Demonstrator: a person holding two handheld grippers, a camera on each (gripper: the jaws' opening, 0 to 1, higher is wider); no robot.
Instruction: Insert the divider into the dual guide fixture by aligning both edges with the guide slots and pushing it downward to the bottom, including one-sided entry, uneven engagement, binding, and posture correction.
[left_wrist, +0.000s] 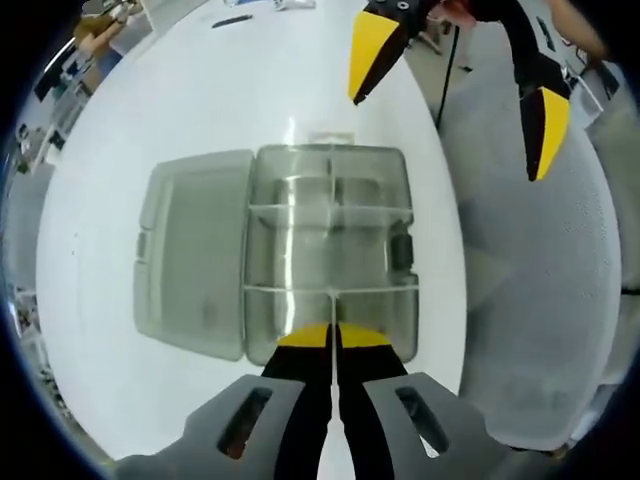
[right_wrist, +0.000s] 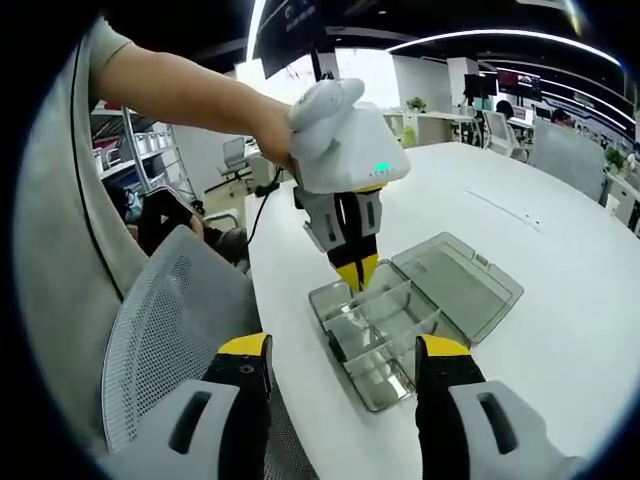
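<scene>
A clear grey compartment box (left_wrist: 372, 243) lies on the white table with its lid (left_wrist: 195, 255) folded open beside it. My left gripper (left_wrist: 333, 336) is shut at the box's near wall, its yellow tips pinching a thin clear divider (left_wrist: 334, 308) that stands upright between the near wall and a cross partition. The right gripper view has the left gripper (right_wrist: 356, 272) pointing down into the box (right_wrist: 375, 340), held by a gloved hand (right_wrist: 320, 110). My right gripper (right_wrist: 345, 350) hangs open above and beside the box with nothing in it; it also appears as (left_wrist: 460, 90).
The white table (left_wrist: 200, 120) is round-edged, and its rim runs just past the box. A grey mesh chair (right_wrist: 170, 330) stands close against that rim. Desks, shelves and chairs fill the office behind.
</scene>
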